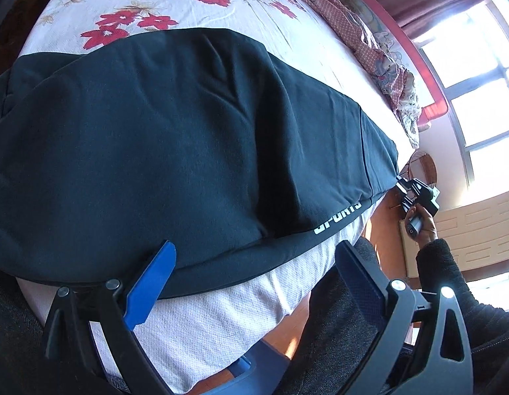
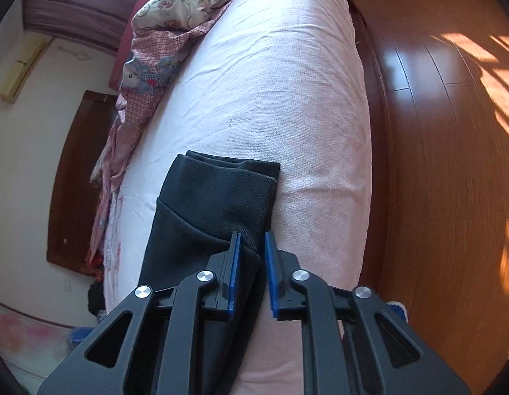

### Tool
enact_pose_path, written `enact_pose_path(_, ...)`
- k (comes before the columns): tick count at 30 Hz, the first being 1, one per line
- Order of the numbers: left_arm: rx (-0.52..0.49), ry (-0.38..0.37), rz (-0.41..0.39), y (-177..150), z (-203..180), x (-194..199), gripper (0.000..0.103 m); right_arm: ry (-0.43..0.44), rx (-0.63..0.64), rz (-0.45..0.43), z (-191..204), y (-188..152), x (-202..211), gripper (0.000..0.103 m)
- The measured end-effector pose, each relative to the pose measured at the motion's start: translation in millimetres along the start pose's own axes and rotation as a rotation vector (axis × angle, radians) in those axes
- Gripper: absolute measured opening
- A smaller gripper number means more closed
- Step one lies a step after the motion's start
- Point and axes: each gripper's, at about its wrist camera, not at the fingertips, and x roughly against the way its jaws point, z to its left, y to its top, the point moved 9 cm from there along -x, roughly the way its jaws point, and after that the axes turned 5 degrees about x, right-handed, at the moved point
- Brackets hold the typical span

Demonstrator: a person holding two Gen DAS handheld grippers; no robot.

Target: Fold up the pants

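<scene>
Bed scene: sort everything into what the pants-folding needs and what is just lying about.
For the job:
- dark navy cotton sports pants
- left claw, open at the near edge
- right claw, slightly open around the ankle cuff

Lying about:
- pink checked patchwork quilt
- white floral bedsheet
- wooden floor

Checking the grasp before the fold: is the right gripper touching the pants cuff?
Touching. In the right wrist view, the right gripper straddles the cuff of the pants; its left finger lies against the fabric edge, jaws narrow but not closed.
</scene>
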Motion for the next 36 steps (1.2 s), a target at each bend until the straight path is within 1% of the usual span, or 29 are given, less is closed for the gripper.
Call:
enact_pose_path(1, -0.001, -0.006, 0.001, 0.7, -1.1, 2.0, 0.097, -0.038, -0.018, 0.004, -3.5, -5.5, 4.9, 0.064)
enact_pose_path(2, 0.005, -0.023, -0.003, 0.5, -2.0, 4.2, 0.097, -0.003, -0.036, 0.018, -0.2, -16.8, 11.2, 0.064)
enact_pose_path(4, 0.032, -0.061, -0.008, -3.4, 1.2, 7.5, 0.098, 0.129, -0.042, 0.068, 22.2, -50.8, 24.7, 0.064)
enact_pose_path(6, 0.083, -0.103, 0.001, -11.3, 6.4, 5.1, 0.098, 0.253, 0.000, 0.164, 56.2, -105.3, 38.3, 0.064)
enact_pose_path(8, 0.135, -0.151, 0.027, -18.5, 10.5, 0.9, 0.098, 0.413, 0.000, 0.317, 94.8, -174.9, 47.1, 0.064)
enact_pose_path(9, 0.161, -0.169, 0.026, -18.9, 13.8, 1.2, 0.098, 0.479, -0.008, 0.400, 112.9, -210.2, 50.3, 0.064)
enact_pose_path(10, 0.186, -0.198, 0.015, -18.5, 16.2, 2.9, 0.098, 0.526, 0.007, 0.470, 130.6, -243.8, 53.8, 0.064)
enact_pose_path(11, 0.214, -0.228, 0.004, -18.8, 18.8, 4.6, 0.098, 0.556, 0.036, 0.529, 147.1, -275.1, 57.5, 0.064)
enact_pose_path(13, 0.278, -0.274, 0.001, -21.7, 28.1, 6.7, 0.099, 0.605, 0.072, 0.628, 174.8, -324.8, 62.7, 0.064)
enact_pose_path(15, 0.355, -0.322, 0.003, -27.7, 39.5, 8.8, 0.099, 0.609, 0.103, 0.711, 194.1, -364.3, 61.3, 0.064)
enact_pose_path(16, 0.389, -0.341, -0.012, -29.5, 46.0, 12.2, 0.099, 0.612, 0.127, 0.739, 203.1, -379.6, 60.9, 0.064)
enact_pose_path(20, 0.497, -0.380, -0.119, -30.6, 77.0, 35.4, 0.099, 0.601, 0.205, 0.843, 230.6, -426.1, 54.2, 0.064)
enact_pose_path(21, 0.511, -0.383, -0.149, -29.9, 84.1, 43.1, 0.099, 0.573, 0.228, 0.852, 233.3, -433.5, 50.3, 0.064)
enact_pose_path(23, 0.524, -0.386, -0.198, -27.4, 93.9, 56.3, 0.100, 0.585, 0.235, 0.876, 241.2, -448.8, 46.0, 0.064)
enact_pose_path(24, 0.521, -0.389, -0.216, -27.2, 95.1, 60.2, 0.101, 0.563, 0.244, 0.886, 243.5, -456.2, 42.3, 0.064)
enact_pose_path(25, 0.515, -0.383, -0.227, -26.7, 95.4, 61.5, 0.101, 0.558, 0.268, 0.893, 247.9, -463.2, 41.5, 0.064)
enact_pose_path(26, 0.500, -0.359, -0.228, -27.1, 95.3, 60.4, 0.101, 0.579, 0.298, 0.904, 255.5, -470.9, 42.0, 0.064)
enact_pose_path(27, 0.471, -0.337, -0.217, -27.4, 91.5, 56.5, 0.101, 0.581, 0.327, 0.904, 262.1, -476.0, 40.0, 0.064)
enact_pose_path(28, 0.444, -0.337, -0.199, -28.8, 84.8, 51.3, 0.101, 0.595, 0.353, 0.891, 270.1, -480.1, 40.5, 0.064)
enact_pose_path(29, 0.428, -0.352, -0.182, -30.1, 78.4, 46.9, 0.101, 0.616, 0.385, 0.882, 279.9, -483.9, 40.7, 0.064)
enact_pose_path(30, 0.414, -0.374, -0.152, -32.0, 70.2, 40.4, 0.101, 0.619, 0.412, 0.872, 285.3, -486.5, 40.1, 0.061)
enact_pose_path(31, 0.395, -0.387, -0.106, -32.7, 62.4, 32.4, 0.101, 0.628, 0.397, 0.876, 289.4, -487.7, 38.6, 0.047)
enact_pose_path(32, 0.385, -0.395, -0.087, -30.5, 57.2, 27.5, 0.101, 0.649, 0.332, 0.889, 291.1, -485.4, 36.7, 0.035)
enact_pose_path(33, 0.402, -0.423, -0.101, -26.0, 56.8, 28.4, 0.101, 0.683, 0.257, 0.897, 293.3, -483.2, 36.3, 0.032)
enact_pose_path(34, 0.439, -0.471, -0.134, -21.5, 55.2, 29.1, 0.101, 0.717, 0.211, 0.895, 298.0, -478.1, 38.1, 0.029)
enact_pose_path(36, 0.490, -0.531, -0.211, -9.1, 56.9, 31.6, 0.101, 0.773, 0.141, 0.885, 303.0, -468.5, 46.1, 0.028)
